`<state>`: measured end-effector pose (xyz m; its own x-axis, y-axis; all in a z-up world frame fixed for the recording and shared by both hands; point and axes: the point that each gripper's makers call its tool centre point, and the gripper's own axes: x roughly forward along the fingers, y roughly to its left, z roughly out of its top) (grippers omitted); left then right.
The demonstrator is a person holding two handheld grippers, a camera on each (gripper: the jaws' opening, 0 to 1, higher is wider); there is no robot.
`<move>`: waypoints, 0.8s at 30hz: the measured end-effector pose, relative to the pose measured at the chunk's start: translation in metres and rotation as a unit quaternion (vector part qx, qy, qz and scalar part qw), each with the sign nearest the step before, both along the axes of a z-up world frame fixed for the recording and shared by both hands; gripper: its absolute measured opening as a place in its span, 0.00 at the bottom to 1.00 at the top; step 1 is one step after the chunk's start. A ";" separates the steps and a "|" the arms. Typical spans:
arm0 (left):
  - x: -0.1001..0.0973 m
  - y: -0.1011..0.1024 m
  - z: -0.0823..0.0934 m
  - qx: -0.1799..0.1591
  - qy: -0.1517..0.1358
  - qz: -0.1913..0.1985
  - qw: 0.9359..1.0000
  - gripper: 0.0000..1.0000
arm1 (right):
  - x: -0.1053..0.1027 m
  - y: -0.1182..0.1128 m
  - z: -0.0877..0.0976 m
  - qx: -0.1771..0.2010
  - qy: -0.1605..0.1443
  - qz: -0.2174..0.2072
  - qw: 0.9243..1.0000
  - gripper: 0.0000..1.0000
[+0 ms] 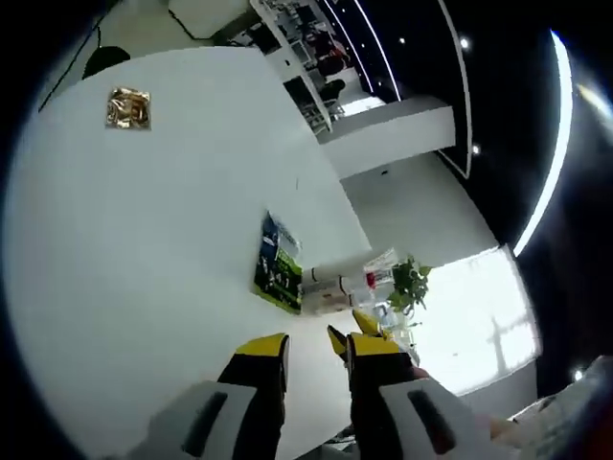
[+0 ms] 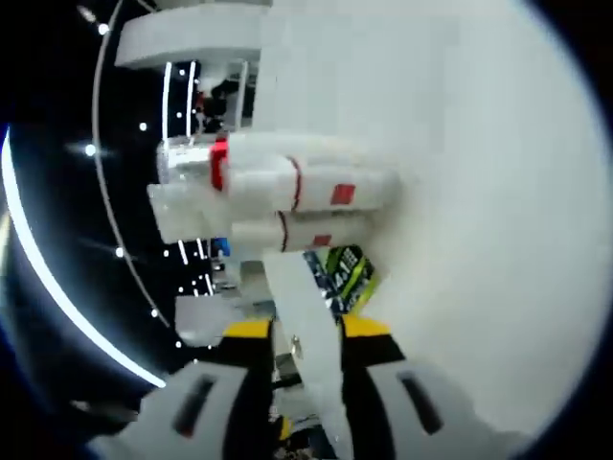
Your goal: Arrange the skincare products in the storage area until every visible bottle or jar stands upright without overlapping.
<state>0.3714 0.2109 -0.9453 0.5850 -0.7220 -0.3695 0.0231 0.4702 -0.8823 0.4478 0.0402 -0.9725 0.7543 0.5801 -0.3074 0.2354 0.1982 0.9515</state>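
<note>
In the right gripper view, my right gripper (image 2: 308, 335) is shut on a long white bottle (image 2: 305, 316) that runs up between its yellow-tipped jaws. Just past it, two white bottles with red bands (image 2: 287, 182) stand out from the white table (image 2: 498, 192), their clear caps pointing away from the surface. A green and blue packet (image 2: 345, 273) sits beside them. In the left gripper view, my left gripper (image 1: 316, 350) is open with nothing between its jaws. Ahead of it are the same packet (image 1: 278, 264) and the white bottles (image 1: 335, 287).
A gold foil packet (image 1: 127, 107) lies far off on the white table (image 1: 144, 268). A green plant (image 1: 412, 283) stands past the table's edge near a bright window. Shelves and ceiling light strips show in the background.
</note>
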 end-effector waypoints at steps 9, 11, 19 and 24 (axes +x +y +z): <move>-0.043 0.055 -0.007 0.200 -0.081 -0.059 0.975 0.69 | -0.057 0.039 0.052 -0.069 -0.149 0.112 0.980 0.45; -0.049 0.067 -0.008 0.212 -0.089 -0.055 0.972 0.81 | -0.068 0.046 0.053 -0.089 -0.165 0.129 0.974 0.51; -0.084 0.145 -0.044 0.355 -0.080 -0.091 0.927 0.80 | -0.116 0.072 0.063 -0.123 -0.210 0.198 0.950 0.53; -0.098 0.181 -0.068 0.444 -0.063 -0.143 0.882 0.83 | -0.133 0.075 0.064 -0.175 -0.239 0.232 0.927 0.63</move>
<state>0.2739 0.3917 -1.0135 0.5021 -0.3055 -0.8090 0.3241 0.9338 -0.1515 0.3147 0.1150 -0.9085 0.5475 0.8038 -0.2328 -0.3835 0.4882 0.7839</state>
